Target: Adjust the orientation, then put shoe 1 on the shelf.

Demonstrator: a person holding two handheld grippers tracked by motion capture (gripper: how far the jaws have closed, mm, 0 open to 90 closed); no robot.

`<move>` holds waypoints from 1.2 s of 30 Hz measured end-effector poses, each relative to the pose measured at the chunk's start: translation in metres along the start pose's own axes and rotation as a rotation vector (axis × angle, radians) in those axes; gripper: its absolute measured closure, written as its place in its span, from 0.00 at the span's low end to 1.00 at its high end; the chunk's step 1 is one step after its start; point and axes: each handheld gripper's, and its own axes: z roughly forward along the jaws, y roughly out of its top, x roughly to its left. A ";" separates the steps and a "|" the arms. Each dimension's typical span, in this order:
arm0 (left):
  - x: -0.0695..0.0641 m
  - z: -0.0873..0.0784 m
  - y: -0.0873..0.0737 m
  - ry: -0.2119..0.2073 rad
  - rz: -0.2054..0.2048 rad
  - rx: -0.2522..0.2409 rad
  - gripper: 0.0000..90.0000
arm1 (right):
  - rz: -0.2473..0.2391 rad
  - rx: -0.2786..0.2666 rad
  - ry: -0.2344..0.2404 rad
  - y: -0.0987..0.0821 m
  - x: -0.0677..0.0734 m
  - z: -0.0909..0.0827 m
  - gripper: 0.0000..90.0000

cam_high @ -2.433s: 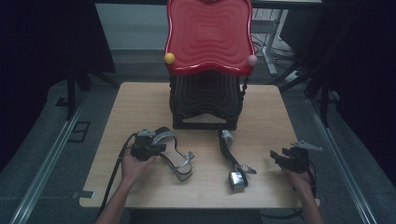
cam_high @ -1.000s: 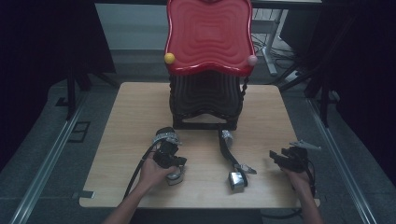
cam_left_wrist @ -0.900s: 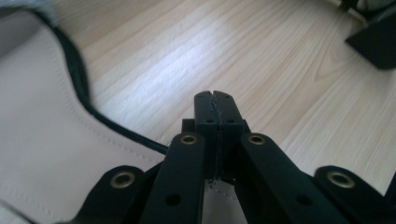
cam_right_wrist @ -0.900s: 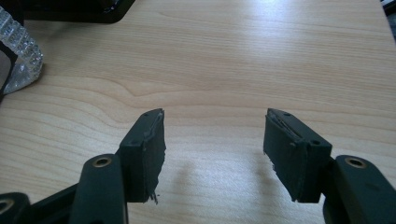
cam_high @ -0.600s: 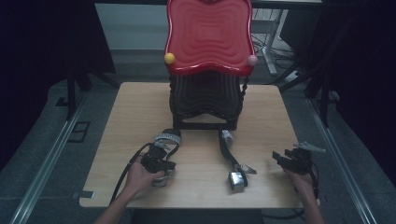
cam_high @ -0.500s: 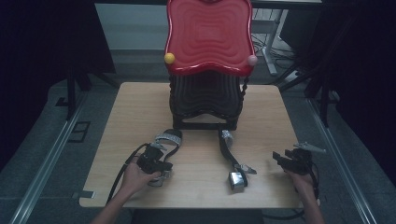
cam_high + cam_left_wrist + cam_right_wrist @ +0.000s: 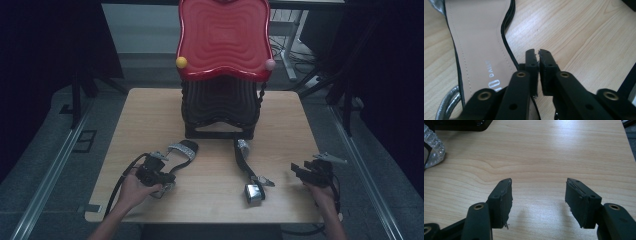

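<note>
A silver-strapped sandal (image 7: 179, 150) lies at the front left of the wooden table (image 7: 150, 115), and its tan insole (image 7: 479, 37) runs up the left of the left gripper view. My left gripper (image 7: 162, 179) hovers at the sandal's near end. Its jaws (image 7: 538, 53) have just been opening and stand a narrow slit apart, with nothing seen between the pads; the sandal's thin black edge passes beside them. A second sandal (image 7: 246, 162) with a glittery strap (image 7: 431, 147) lies front centre. My right gripper (image 7: 296, 170) (image 7: 539, 182) stands open over bare wood at the front right.
A tall red wavy panel (image 7: 222, 40) on a black ribbed base (image 7: 220, 105) stands at the back middle of the table, with a yellow ball (image 7: 181, 62) and a pink ball (image 7: 270, 64) on its lower corners. Dark floor and metal rails surround the table.
My left hand has drawn back to the left and toward the near edge, and the sandal's near end swung with it. The right gripper has not moved.
</note>
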 end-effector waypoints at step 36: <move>0.027 0.036 0.038 0.240 -0.096 0.214 0.29 | -0.006 0.022 -0.006 -0.001 0.001 0.006 0.43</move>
